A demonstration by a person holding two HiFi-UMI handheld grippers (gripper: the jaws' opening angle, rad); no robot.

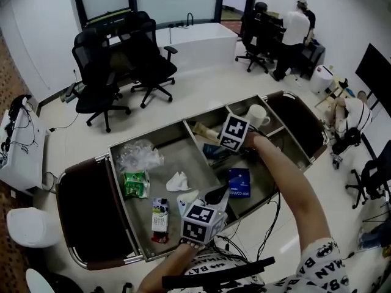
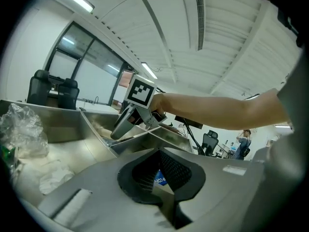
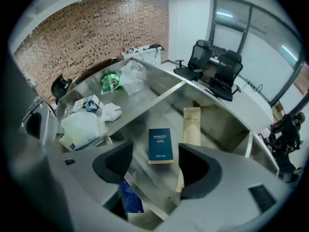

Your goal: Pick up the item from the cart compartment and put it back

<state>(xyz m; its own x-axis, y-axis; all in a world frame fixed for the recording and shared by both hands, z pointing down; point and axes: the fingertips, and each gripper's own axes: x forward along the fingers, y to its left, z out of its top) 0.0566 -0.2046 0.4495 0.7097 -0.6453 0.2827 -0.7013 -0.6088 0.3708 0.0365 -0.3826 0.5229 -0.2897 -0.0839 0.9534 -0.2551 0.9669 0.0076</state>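
Office floor, steel cart (image 1: 183,154): the right gripper (image 3: 154,164) hangs over the middle compartment, jaws spread wide and empty, with a blue box (image 3: 160,145) lying flat below them. Nearer, the left gripper (image 2: 161,177) has its jaws nearly together, gripping nothing.

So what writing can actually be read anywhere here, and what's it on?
"MAN" and "BA": printed over the person's white shirt.
"COF": on the blue box, rest cut off.
Dark blue booklet: white print, too small.
Green packet, carton: too blurred.
Marker cube: squares only, no words.
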